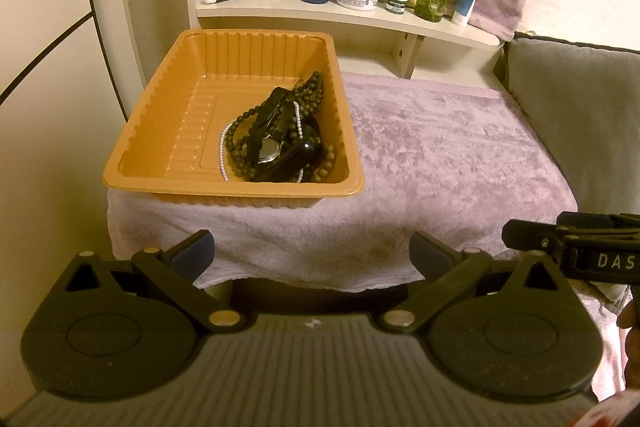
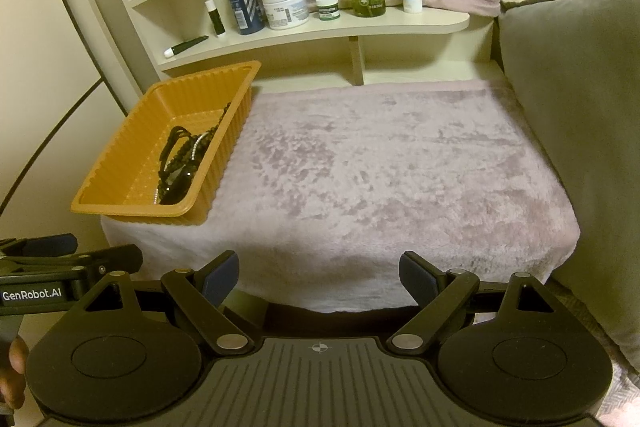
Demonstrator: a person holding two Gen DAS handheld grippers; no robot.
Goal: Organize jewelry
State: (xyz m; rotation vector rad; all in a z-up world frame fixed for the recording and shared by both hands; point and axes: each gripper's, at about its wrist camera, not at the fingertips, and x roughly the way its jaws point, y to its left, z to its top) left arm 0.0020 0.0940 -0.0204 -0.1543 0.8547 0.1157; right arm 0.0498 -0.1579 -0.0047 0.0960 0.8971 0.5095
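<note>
left gripper (image 1: 312,251): fingers spread wide, holding nothing, short of the towel's front edge | right gripper (image 2: 319,273): also wide, holding nothing, beside the left one | jewelry (image 1: 276,139): beads, pearl strand and watch heaped in the orange tray (image 1: 160,131), toward its right side | tray sat on the towel's (image 2: 380,167) left part, below the shelf (image 2: 320,31) of bottles

Tray (image 1: 160,131): ahead-left of left gripper (image 1: 312,253), on towel (image 1: 440,155).
Jewelry pile (image 1: 276,139): in tray, right half.
Shelf (image 1: 360,17): behind towel, bottles on it.
Cushion (image 2: 580,107): right of right gripper (image 2: 320,277), beside towel.
</note>
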